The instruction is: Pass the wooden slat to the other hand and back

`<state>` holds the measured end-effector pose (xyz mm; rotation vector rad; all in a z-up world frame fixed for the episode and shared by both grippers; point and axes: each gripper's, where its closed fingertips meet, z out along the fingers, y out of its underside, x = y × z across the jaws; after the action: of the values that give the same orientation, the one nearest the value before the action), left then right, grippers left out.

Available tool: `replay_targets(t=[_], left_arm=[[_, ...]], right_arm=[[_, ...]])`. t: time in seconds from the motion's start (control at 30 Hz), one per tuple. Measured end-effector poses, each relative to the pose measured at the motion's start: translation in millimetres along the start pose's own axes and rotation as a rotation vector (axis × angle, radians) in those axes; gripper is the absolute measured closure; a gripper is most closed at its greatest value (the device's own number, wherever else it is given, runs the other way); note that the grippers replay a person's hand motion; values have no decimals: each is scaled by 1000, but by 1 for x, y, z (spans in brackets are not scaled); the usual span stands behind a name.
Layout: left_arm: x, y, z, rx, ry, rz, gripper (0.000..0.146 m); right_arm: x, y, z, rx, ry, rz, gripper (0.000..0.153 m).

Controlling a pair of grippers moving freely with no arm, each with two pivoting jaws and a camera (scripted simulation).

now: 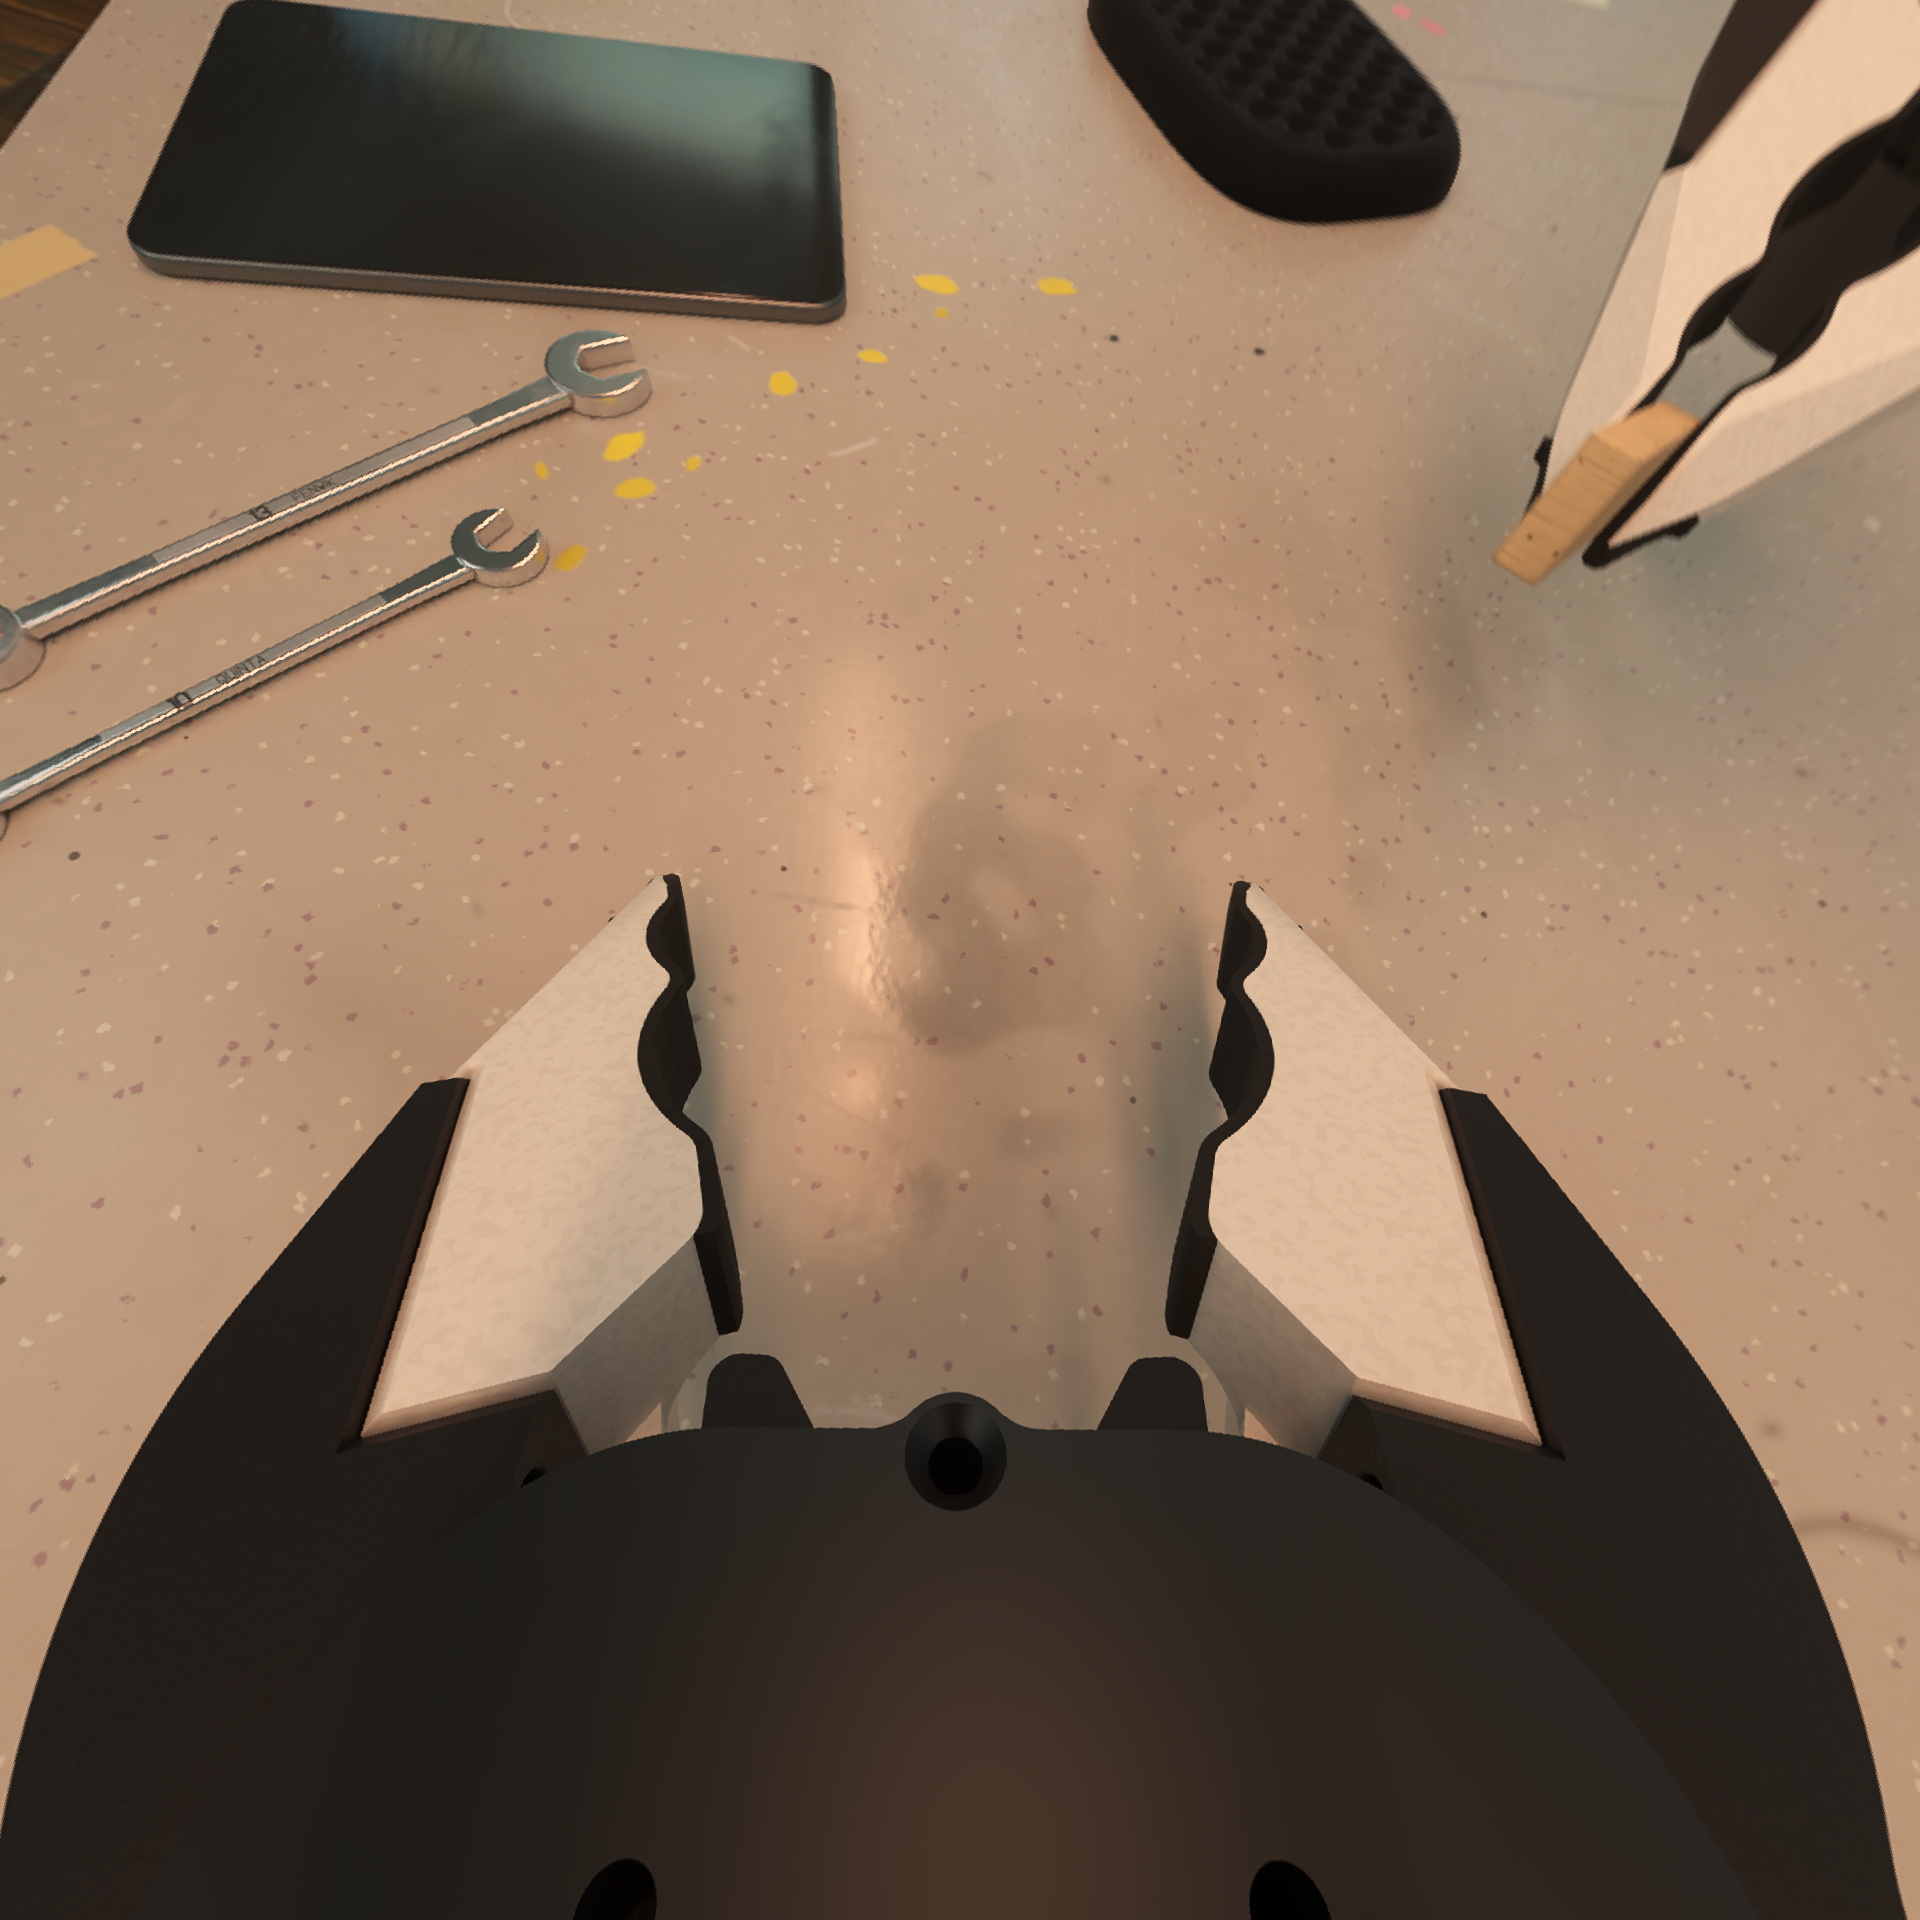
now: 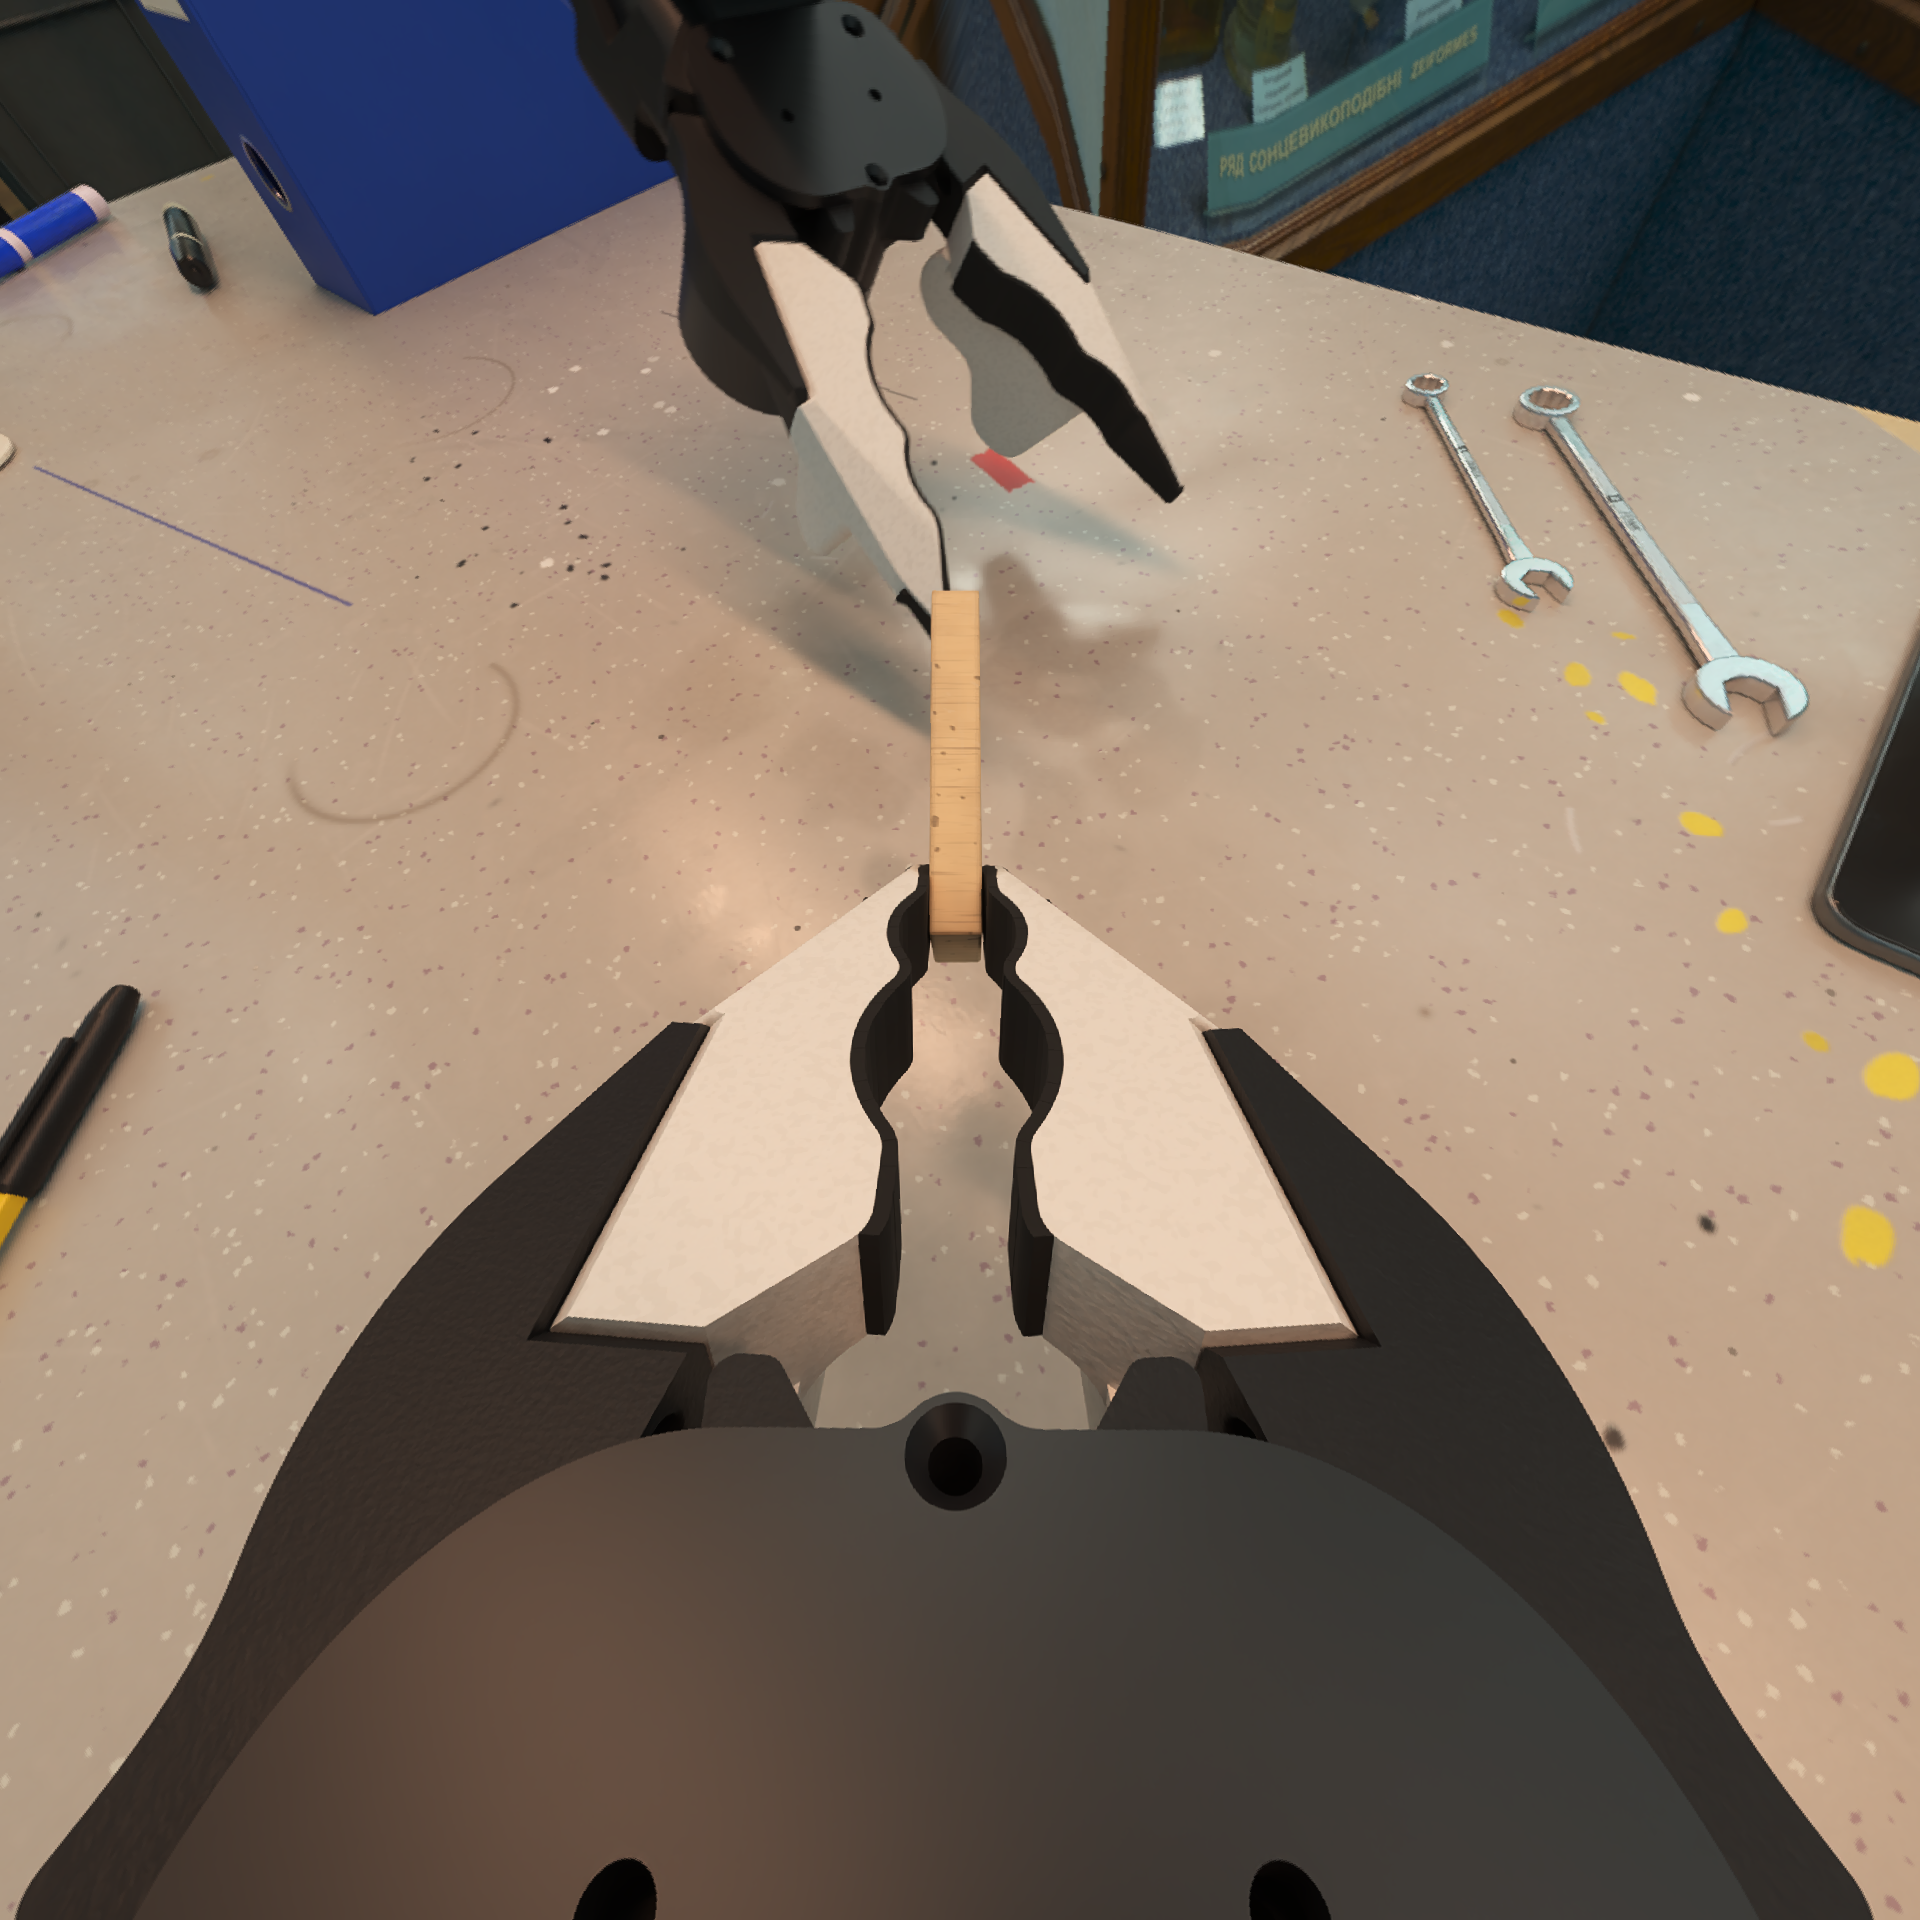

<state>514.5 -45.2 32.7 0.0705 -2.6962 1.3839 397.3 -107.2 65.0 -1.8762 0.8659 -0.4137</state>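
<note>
Table: we're over a pinkish speckled table (image 2: 520, 935) dotted with yellow paint spots, with dark blue floor and a wood-framed glass case beyond its far edge.
Slat: we see the slat (image 2: 956, 769) up off the table, pinched at its near end and sticking straight out ahead, thin edge toward us; in the left wrist view its end (image 1: 1590, 488) pokes out at the upper right.
Right gripper: our right gripper (image 2: 956, 904) is closed narrowly on the slat, both tips pressing its faces; from the left wrist view we catch it (image 1: 1621, 499) coming in from the upper right corner.
Left gripper: our left gripper (image 1: 956, 894) is spread wide, with nothing but bare table between its fingers; in the right wrist view it (image 2: 1039, 540) hangs just past the slat's far end, tips pointing down toward it, one fingertip very near the wood, and we can't tell whether it touches.
Shadows: we see soft grey shadows on the table beneath both grippers.
Wrenches: two chrome wrenches (image 1: 312, 499) (image 1: 260, 665) lie side by side to the left, well apart from the slat.
Tablet: a dark tablet (image 1: 488, 156) lies flat just beyond the wrenches.
Black pad: we see a black dimpled pad (image 1: 1278, 104) at the far edge.
Binder: a blue binder (image 2: 395, 135) stands at the far left in the right wrist view.
Pens: a black marker (image 2: 189, 247) and a blue-and-white one (image 2: 47, 223) lie near the binder, and a black-and-yellow pen (image 2: 62, 1091) lies at the left edge.
Tape: a red scrap (image 2: 1003, 470) sits beneath the left gripper, and a tan strip (image 1: 42, 260) lies left of the tablet.
</note>
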Motion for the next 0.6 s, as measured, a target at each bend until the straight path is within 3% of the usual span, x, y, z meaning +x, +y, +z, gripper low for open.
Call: replay_targets(t=[0.3, 0.47, 0.6], left_arm=[[27, 14, 6, -88, 42, 35, 59], [57, 17, 5, -89, 159, 62, 66], [70, 18, 2, -81, 117, 144, 70]], right_arm=[[9, -3, 2, 18, 3, 0, 144], [7, -1, 1, 6, -14, -29, 144], [-1, 1, -2, -11, -50, -67, 144]])
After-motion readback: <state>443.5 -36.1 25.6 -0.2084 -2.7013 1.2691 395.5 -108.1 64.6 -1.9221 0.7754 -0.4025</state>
